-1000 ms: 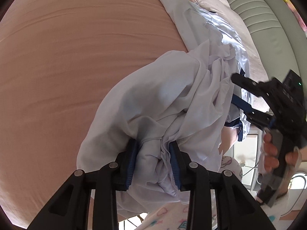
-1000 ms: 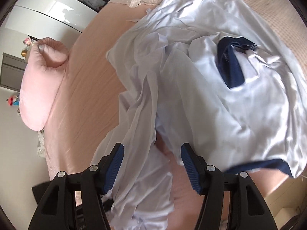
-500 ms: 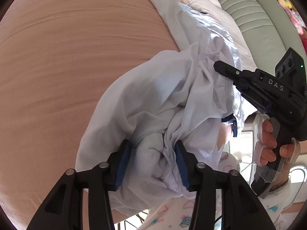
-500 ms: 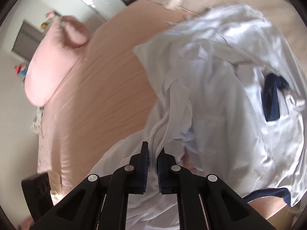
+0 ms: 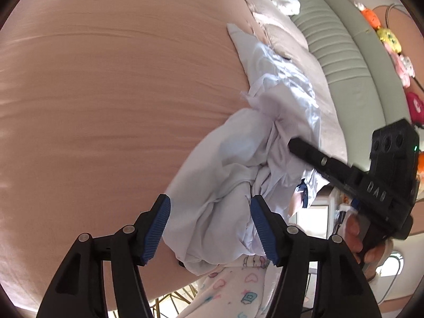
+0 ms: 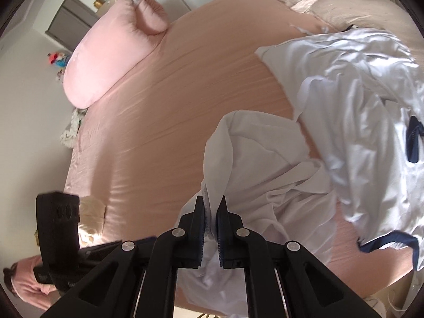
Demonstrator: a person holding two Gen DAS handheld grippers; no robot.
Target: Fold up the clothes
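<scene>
Trailing from right gripper (image 6: 210,213), garment (image 6: 357,159) lengthwise up-right.

Shirt (image 6: 357,84) thin cloth, perhaps satiny; bedsheet (image 5: 106,106) matt

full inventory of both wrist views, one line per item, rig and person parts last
white garment: 1, white with navy trim, crumpled on the bed's right side, one end lifted
bed sheet: 1, peach-pink, covers the bed
pink pillow: 1, pink, far left corner of bed
quilted blanket: 1, beige, at the head of the bed
headboard: 1, grey-green, padded
plush toys: several, mixed colours, behind the headboard
left gripper: 1, black with blue pads, jaws just opening, fabric between them, left pad clear
right gripper: 1, black, shut on a garment fold
hand: 1, holds the right gripper's handle
</scene>
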